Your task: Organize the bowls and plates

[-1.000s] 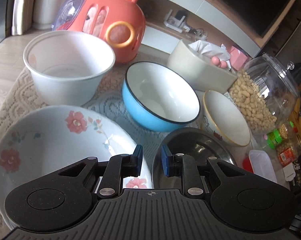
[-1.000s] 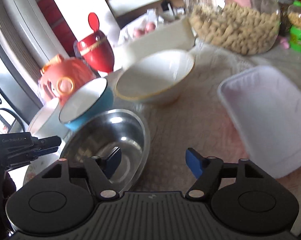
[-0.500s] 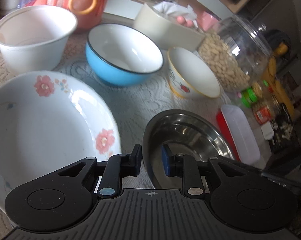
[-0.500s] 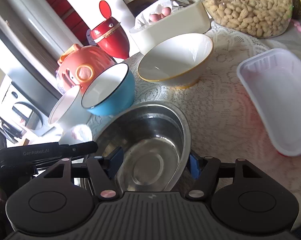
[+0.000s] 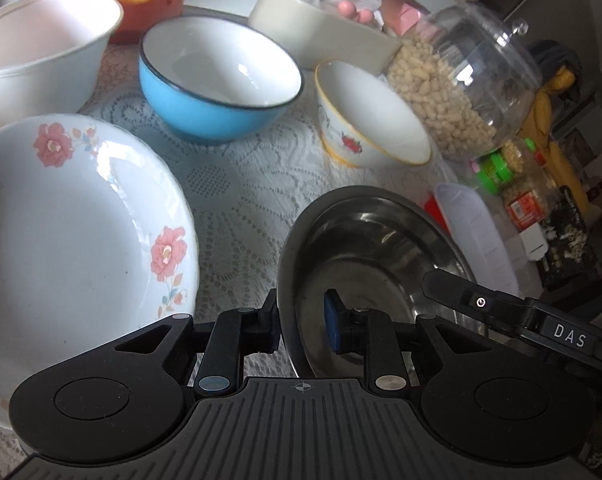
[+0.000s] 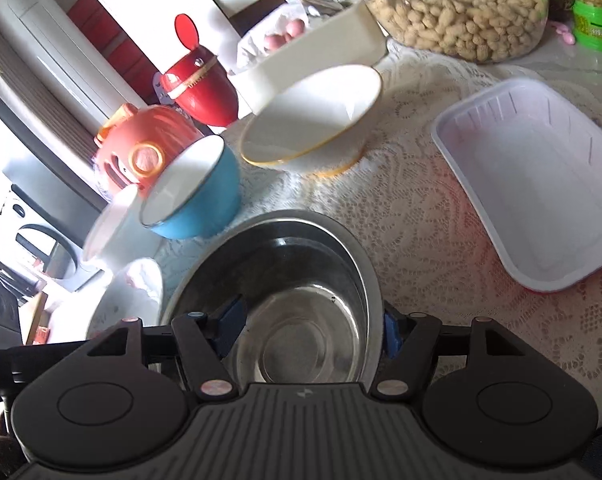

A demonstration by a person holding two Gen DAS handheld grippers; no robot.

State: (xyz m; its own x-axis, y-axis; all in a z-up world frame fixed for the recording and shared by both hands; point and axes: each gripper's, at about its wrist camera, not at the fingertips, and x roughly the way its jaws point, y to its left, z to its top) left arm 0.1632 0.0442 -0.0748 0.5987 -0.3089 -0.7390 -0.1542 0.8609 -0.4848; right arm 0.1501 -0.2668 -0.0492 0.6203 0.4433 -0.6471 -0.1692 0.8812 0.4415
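Fingers of my left gripper [image 5: 303, 326] straddle the steel bowl's [image 5: 377, 240] rim, unclamped; my right gripper [image 6: 311, 328] straddles its other rim, apart.

A sky-blue bowl [image 5: 217, 80] with dark rim, a white plate [image 5: 77, 216] scattered with pink flowers, a silvery steel bowl [image 5: 365, 256], on cream lace tablecloth [image 5: 237, 200].
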